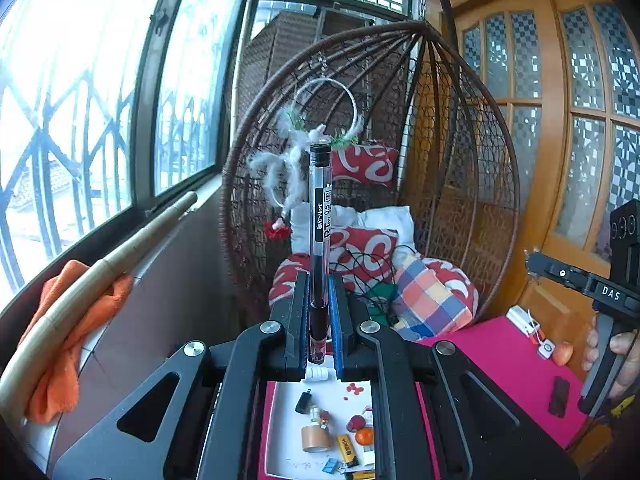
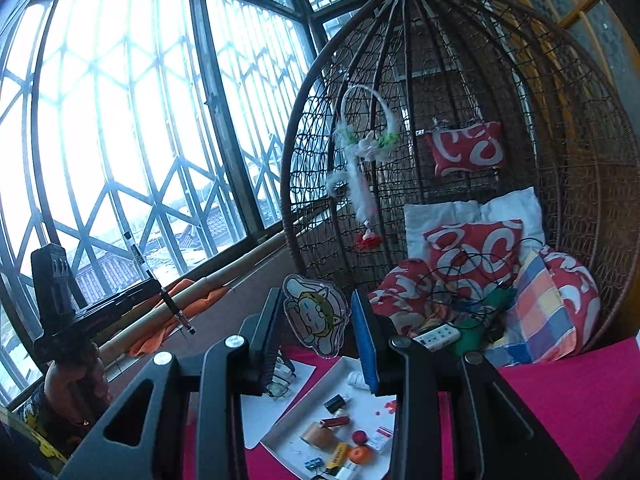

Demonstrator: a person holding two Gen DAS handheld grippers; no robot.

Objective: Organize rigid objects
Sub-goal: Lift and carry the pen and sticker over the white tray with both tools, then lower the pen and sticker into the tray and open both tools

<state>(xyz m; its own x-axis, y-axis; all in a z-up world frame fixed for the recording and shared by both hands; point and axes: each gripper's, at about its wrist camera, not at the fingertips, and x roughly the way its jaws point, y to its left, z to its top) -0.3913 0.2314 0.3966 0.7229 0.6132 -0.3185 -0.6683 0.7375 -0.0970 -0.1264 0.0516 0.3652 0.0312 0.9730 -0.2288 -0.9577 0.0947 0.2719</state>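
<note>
My left gripper [image 1: 319, 312] is shut on a clear-barrelled gel pen [image 1: 320, 224] that stands upright between its pads, high above the white tray [image 1: 288, 452]. The left gripper and pen also show at the left of the right wrist view [image 2: 160, 292]. My right gripper [image 2: 316, 320] holds a flat acrylic cartoon-figure charm [image 2: 316, 316] against its left pad, with a gap to the blue right pad. It hangs above the tray [image 2: 348, 364]. The tray holds several small items: a tape roll [image 1: 315, 438], a black clip [image 1: 304, 401], an orange ball [image 1: 364, 436].
The tray lies on a pink table [image 1: 500, 360]. A black bar [image 1: 559, 396] and small white and orange items [image 1: 546, 348] lie on its right side. A wicker hanging chair [image 2: 460, 120] with cushions stands behind. An orange cloth and a bamboo pole [image 1: 80, 300] rest on the window ledge.
</note>
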